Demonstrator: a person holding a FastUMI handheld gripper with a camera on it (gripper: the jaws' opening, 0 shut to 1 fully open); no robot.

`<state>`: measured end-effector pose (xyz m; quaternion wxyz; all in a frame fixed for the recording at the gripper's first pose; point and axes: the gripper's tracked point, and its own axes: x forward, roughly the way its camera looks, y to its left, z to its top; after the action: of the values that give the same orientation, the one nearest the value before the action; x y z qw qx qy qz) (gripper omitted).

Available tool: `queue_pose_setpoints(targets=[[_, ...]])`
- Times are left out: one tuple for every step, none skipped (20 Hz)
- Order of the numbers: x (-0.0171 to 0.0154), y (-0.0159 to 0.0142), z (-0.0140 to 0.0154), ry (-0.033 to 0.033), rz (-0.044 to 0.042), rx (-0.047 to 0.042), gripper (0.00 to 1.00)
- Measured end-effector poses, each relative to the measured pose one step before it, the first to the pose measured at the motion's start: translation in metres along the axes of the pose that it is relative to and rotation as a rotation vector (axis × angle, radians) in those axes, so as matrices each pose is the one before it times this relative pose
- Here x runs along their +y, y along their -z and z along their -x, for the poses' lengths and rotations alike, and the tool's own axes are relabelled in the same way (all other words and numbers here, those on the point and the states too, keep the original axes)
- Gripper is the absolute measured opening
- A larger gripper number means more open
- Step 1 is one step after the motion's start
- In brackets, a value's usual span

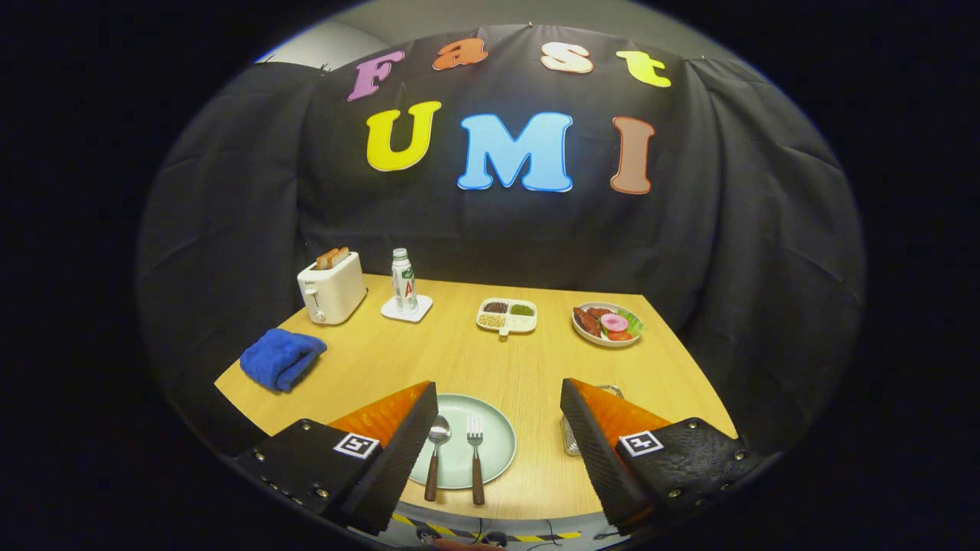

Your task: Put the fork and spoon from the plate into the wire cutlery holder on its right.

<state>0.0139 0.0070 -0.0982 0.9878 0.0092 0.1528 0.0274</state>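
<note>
Two utensils, spoon [436, 451] and fork [475, 453], on plate [498, 448]; tool [498, 444] wide open, empty; holder [568, 436] mostly hidden

Bare tabletop [528, 367] ahead of wide-spread tongs [498, 428]; toaster [331, 288], bottle [403, 282], dishes well beyond along far edge.

The camera is riding on the claw [498, 451], looking forward and down from the worktop's [528, 367] near edge toward the far wall.
</note>
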Motion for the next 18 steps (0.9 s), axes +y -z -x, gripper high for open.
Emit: queue_pose_setpoints(targets=[[0.00183, 0.01091, -0.00396, -0.01159, 0.01868, 0.03970, 0.98], [0.00182, 0.01253, -0.00558, -0.01228, 0.02029, 0.04356, 0.98], [0.00214, 0.01302, -0.00440, -0.01480, 0.02142, 0.05126, 0.98], [0.00193, 0.01336, -0.00532, -0.01312, 0.01508, 0.05214, 0.98], [-0.00017, 0.01282, -0.00401, -0.00883, 0.01370, 0.05033, 0.98], [-0.00036, 0.01330, -0.00519, -0.00834, 0.01317, 0.04585, 0.99], [-0.00029, 0.01129, -0.00467, -0.00328, 0.01171, 0.04345, 0.99], [0.00072, 0.01001, -0.00745, -0.00766, 0.00869, 0.03900, 0.99], [0.00094, 0.00892, -0.00589, -0.00988, 0.00444, 0.04343, 0.99], [0.00186, 0.00995, -0.00598, -0.01405, -0.00323, 0.03647, 0.99], [0.00130, 0.00563, -0.00441, -0.00936, -0.00636, 0.02845, 0.99], [-0.00026, 0.00523, -0.00473, -0.00318, -0.00048, 0.02095, 0.99], [-0.00021, 0.00356, -0.00472, -0.00260, 0.00307, 0.01930, 0.99], [0.00166, 0.00366, -0.00567, -0.00843, 0.00140, 0.01165, 0.99], [0.00229, 0.00258, -0.00607, -0.01589, -0.00406, 0.01780, 0.95], [0.00074, 0.00543, -0.00636, -0.01041, -0.00028, 0.02360, 0.86], [-0.00150, 0.00365, -0.00519, -0.00105, -0.00325, 0.01871, 0.79], [0.00022, 0.00328, -0.00211, -0.00449, -0.00595, 0.01143, 0.79]])
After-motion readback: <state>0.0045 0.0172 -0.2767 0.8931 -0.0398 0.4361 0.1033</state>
